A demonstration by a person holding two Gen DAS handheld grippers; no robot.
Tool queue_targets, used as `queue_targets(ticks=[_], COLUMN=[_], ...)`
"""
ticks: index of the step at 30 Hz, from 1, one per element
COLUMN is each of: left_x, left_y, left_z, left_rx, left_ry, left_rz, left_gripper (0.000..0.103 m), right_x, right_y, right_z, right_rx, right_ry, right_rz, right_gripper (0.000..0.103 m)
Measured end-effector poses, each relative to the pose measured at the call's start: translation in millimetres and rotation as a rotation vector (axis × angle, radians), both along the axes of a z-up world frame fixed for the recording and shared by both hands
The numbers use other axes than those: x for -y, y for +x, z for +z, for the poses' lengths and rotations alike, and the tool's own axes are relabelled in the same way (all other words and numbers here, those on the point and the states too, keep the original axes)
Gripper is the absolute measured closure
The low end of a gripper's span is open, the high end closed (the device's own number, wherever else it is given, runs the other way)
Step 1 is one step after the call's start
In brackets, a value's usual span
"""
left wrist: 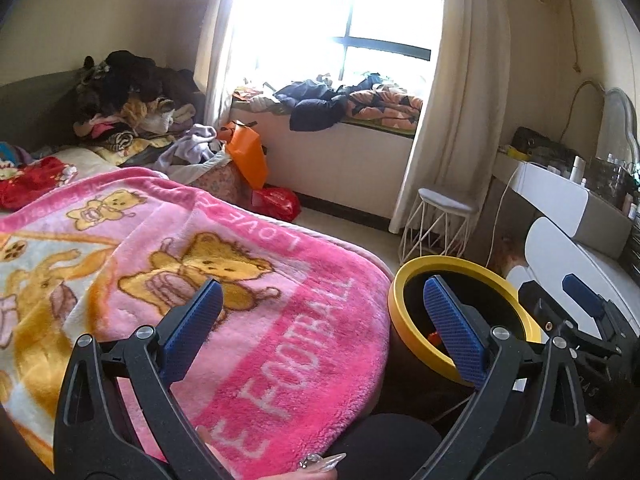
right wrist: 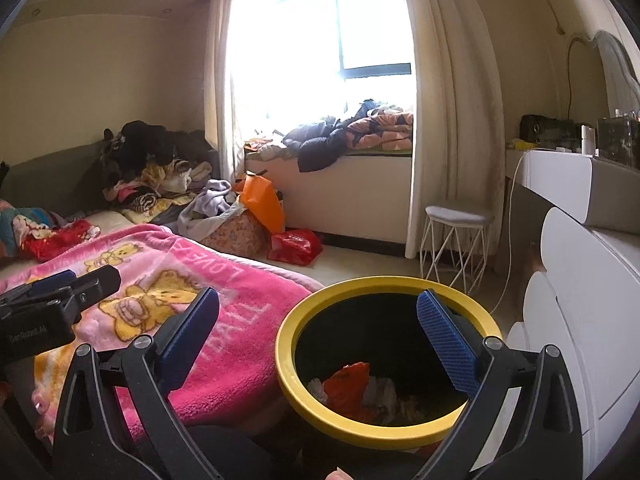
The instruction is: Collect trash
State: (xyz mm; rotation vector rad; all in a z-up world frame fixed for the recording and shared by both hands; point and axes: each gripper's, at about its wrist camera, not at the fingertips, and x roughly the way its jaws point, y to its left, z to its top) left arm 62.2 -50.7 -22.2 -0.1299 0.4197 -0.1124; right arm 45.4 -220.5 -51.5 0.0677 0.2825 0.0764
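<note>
A pink blanket (right wrist: 224, 320), printed with yellow-brown bears and white lettering, is seen spread over the bed, and a bin (right wrist: 320, 412) with a yellow rim and black inside is shown holding orange-red and white scraps (right wrist: 352, 384). Blue textured pads are carried on black arms by the left gripper (left wrist: 324, 328) and the right gripper (right wrist: 320, 340). An orange bag (right wrist: 262, 200), a red bag (right wrist: 294, 246), cream curtains (right wrist: 448, 120) and a white wire stool (right wrist: 456, 248) are also visible.

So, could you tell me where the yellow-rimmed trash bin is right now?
The trash bin stands on the floor beside the bed's pink blanket, low in the right wrist view.
</note>
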Motion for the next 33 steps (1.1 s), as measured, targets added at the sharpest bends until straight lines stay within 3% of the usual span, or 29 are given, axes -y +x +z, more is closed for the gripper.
queue_targets(ticks=[33], left_x=[-1.4], left_y=[-2.5], left_z=[0.9], left_rx=[-0.007], left_ry=[0.007], left_rz=[0.023], left_gripper=[0.01], right_x=[6.1], right_y=[0.6], right_z=[-5.4], right_rx=[0.003], right_ry=[0.018], right_rz=[-0.023], right_gripper=[0.006])
